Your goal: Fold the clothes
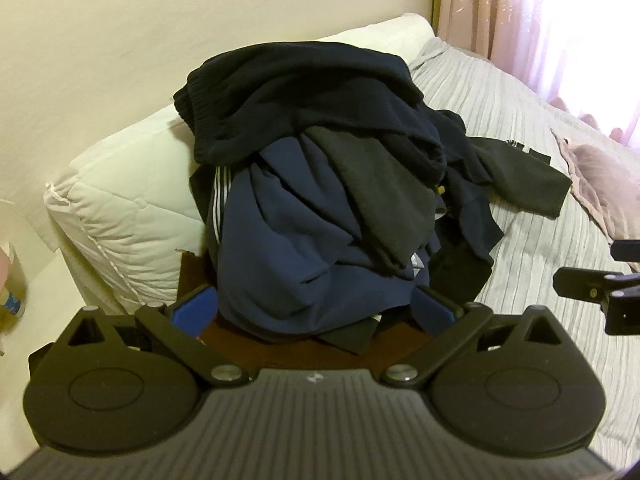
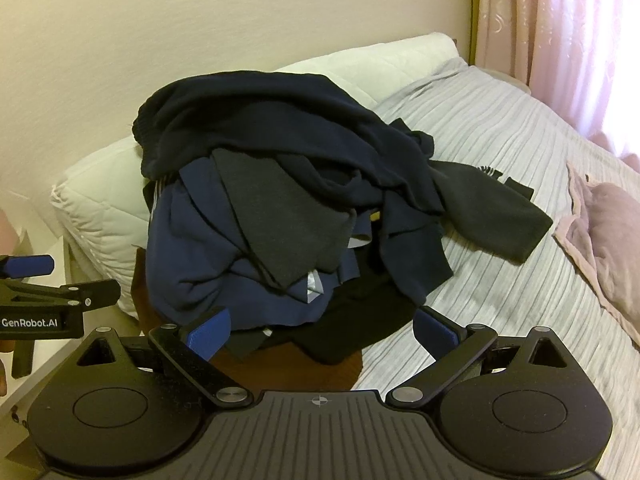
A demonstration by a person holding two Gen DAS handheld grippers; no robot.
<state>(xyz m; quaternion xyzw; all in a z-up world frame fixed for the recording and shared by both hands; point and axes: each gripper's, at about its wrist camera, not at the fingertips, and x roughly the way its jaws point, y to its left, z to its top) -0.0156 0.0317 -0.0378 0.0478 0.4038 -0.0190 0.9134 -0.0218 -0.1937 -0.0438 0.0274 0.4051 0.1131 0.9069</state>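
Note:
A heap of dark clothes lies on the bed, right in front of both grippers. On top is a black knit sweater (image 1: 304, 92) (image 2: 260, 120). Under it are a dark grey garment (image 1: 380, 184) (image 2: 280, 208) and a navy garment with white stripes (image 1: 288, 248) (image 2: 200, 248). A brown piece (image 1: 248, 344) (image 2: 280, 372) shows beneath the heap. My left gripper (image 1: 314, 312) is open at the heap's near foot, holding nothing. My right gripper (image 2: 322, 334) is open too, its blue pads astride the heap's lower edge.
A white quilted duvet (image 1: 128, 220) is bunched against the wall behind and left of the heap. The grey ribbed bedspread (image 1: 520, 128) stretches away to the right, with a pink cloth (image 1: 600, 184) lying on it. Pink curtains (image 1: 520, 8) hang at the far right. A blue-padded finger (image 2: 36, 266) of the left gripper shows at the left edge.

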